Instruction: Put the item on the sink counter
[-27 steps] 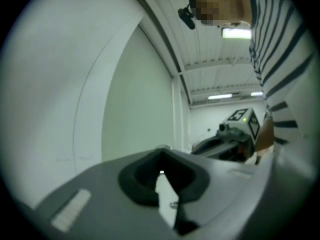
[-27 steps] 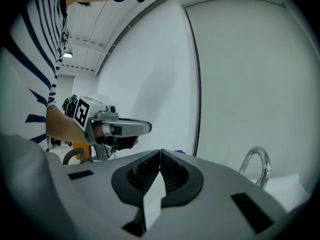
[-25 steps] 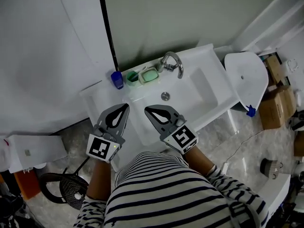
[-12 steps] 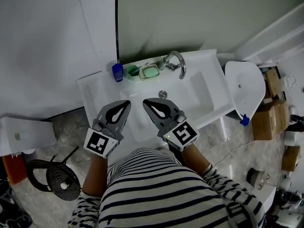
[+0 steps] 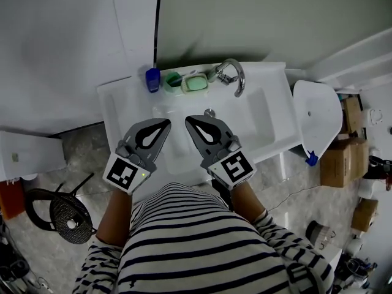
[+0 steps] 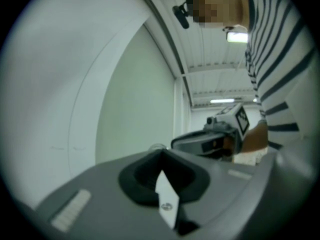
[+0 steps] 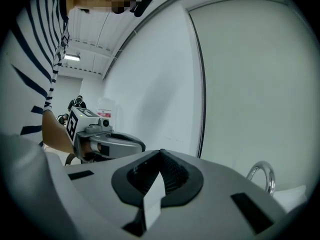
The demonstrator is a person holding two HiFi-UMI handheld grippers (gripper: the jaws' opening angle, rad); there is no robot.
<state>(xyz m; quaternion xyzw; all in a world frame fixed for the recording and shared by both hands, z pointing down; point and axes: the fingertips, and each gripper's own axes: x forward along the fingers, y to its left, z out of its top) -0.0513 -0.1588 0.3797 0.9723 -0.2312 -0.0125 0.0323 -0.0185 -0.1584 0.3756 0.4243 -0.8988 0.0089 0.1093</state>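
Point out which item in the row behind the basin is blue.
The leftmost one, the blue container. The round cup and the soap to its right, towards the faucet, are green.

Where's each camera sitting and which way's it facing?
Head view: on the head, steeply down at the white sink counter; shows left tool, right tool, striped shirt.
Left gripper view: on left tool, along its shut jaws, up at wall and ceiling; shows right tool.
Right gripper view: on right tool, along its shut jaws at wall; shows left tool.
Shared: curved chrome tap, head and right gripper views.
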